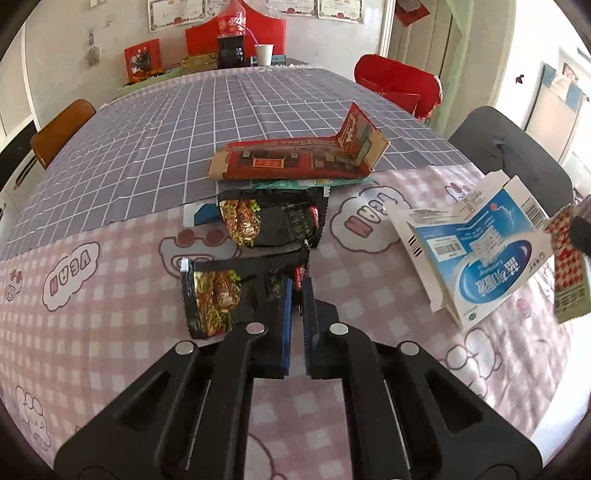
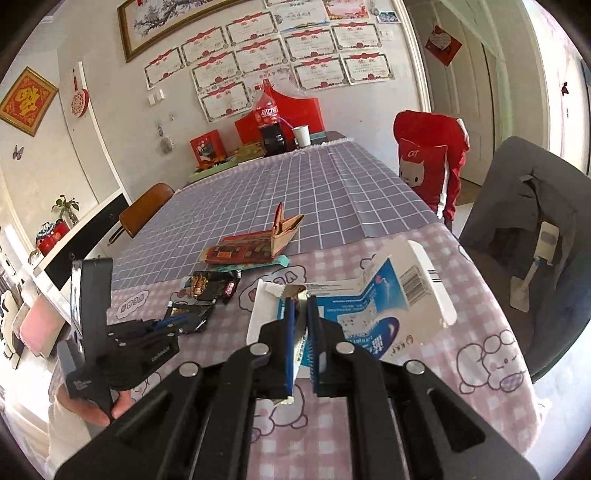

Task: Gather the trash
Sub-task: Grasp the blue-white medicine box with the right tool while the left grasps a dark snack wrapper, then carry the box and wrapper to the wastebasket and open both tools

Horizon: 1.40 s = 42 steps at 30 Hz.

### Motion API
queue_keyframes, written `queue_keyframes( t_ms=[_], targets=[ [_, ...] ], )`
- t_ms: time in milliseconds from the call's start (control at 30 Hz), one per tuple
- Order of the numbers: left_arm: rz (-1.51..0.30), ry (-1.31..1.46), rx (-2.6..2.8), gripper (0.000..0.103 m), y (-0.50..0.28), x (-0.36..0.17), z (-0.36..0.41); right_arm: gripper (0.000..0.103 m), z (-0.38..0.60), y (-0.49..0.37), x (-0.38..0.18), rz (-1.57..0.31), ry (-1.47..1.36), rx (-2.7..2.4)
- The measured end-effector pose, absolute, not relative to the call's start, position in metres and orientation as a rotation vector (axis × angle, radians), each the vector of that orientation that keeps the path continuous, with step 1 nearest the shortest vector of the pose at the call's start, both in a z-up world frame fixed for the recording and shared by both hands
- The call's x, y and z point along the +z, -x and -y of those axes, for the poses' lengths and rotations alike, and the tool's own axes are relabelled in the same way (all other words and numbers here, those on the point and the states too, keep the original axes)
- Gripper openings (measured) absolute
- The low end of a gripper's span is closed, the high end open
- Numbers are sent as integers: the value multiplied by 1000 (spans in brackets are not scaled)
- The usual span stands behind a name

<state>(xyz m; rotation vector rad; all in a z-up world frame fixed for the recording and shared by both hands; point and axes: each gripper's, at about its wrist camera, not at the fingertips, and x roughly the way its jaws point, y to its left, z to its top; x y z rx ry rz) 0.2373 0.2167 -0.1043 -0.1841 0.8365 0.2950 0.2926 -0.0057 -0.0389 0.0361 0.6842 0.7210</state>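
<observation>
Here, nearest the left wrist camera, the left gripper (image 1: 298, 295) is pinching the near black snack wrapper (image 1: 218, 295), its blue pads closed together on the wrapper's right edge as it is lying on the pink checked tablecloth (image 1: 110, 350); in the right wrist view a hand (image 2: 99, 406) is holding that tool low at the left; the right gripper (image 2: 302, 306) is clamping a thin wrapper with a red checked print (image 1: 565, 266), its jaws pressed nearly together on the strip, which is hanging clear of the cloth at the right edge of the left view; just beyond it, the opened blue and white carton (image 1: 476, 251) is lying flattened on the pink cloth; a second black snack wrapper (image 1: 273, 221) is resting just behind the gripped one; further back, a flattened red carton (image 1: 295, 162) with one flap standing up is sitting on a teal wrapper where the pink cloth is meeting the grey grid cloth (image 1: 184, 129); at the far end a cola bottle (image 1: 232, 33) and a white paper cup (image 1: 264, 54) are standing by the wall, with chairs around the table
</observation>
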Motion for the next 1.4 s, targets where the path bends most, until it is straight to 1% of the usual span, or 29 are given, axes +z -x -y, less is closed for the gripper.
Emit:
queue_keyframes(
  t_ms=[233,467,500,533,733,867,900,933,967,1100,1200,1267,1333,1367,1400],
  targets=[
    [-810,216,289,4,-225,-98,-212,7,19,-288,-38,-677,-45,706],
    [-743,242,255,4,-209,-75,-203,7,37,-284,-32,-658,-68,690],
    [-732,240,249,4,-207,-72,-200,7,40,-282,-31,-654,-73,689],
    [-721,237,242,1,-205,-67,-198,7,44,-281,-30,-650,-78,685],
    [-612,173,183,1,-191,-30,-171,7,66,-274,-21,-619,-107,668],
    [-617,109,120,4,-189,-26,-160,7,77,-271,-20,-615,-109,655],
    [-630,98,113,24,-190,-30,-159,7,79,-271,-20,-616,-109,650],
    [-653,87,107,49,-192,-36,-159,7,81,-270,-21,-618,-108,648],
    [-673,84,127,87,-194,-45,-161,7,82,-270,-22,-621,-109,646],
    [-738,84,145,87,-204,-76,-164,7,82,-272,-32,-649,-105,645],
    [-810,30,196,87,-221,-103,-162,7,79,-275,-39,-672,-107,648],
    [-871,24,221,87,-232,-114,-165,7,78,-275,-42,-681,-105,650],
    [-886,39,216,87,-237,-116,-168,7,76,-276,-44,-687,-101,648],
    [-881,51,205,81,-239,-115,-171,7,76,-276,-45,-689,-101,649],
    [-891,55,219,57,-242,-117,-174,7,76,-277,-45,-692,-105,648]
  ],
)
